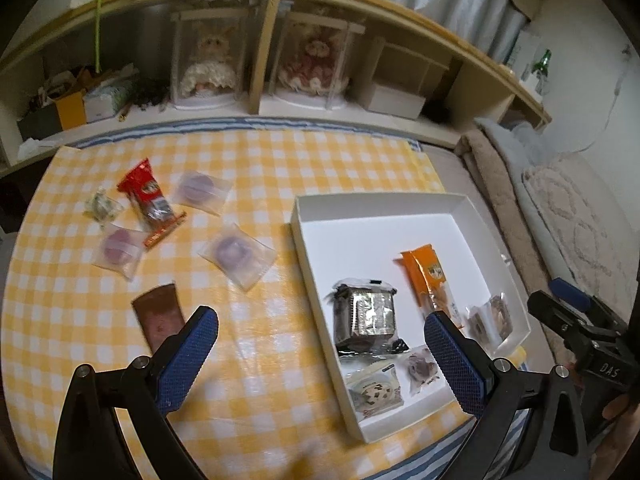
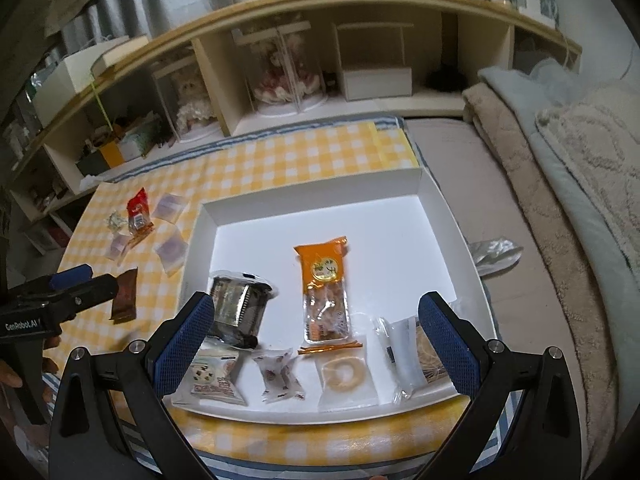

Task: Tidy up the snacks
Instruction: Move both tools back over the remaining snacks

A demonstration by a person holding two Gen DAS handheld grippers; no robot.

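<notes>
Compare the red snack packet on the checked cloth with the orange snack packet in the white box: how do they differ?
The red snack packet lies outside on the yellow checked cloth, overlapping other snacks; the orange snack packet lies inside the white cardboard box, apart from its neighbours. Both are long, with a clear lower part showing the contents.

Snacks (image 1: 152, 200) beside part-filled white box (image 2: 208, 216)

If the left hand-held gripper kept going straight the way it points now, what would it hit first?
Most likely bare checked tablecloth, just left of the white box. The left hand-held gripper is open and holds nothing; the brown bar sits by its left finger, off that line. Depth is uncertain.
</notes>
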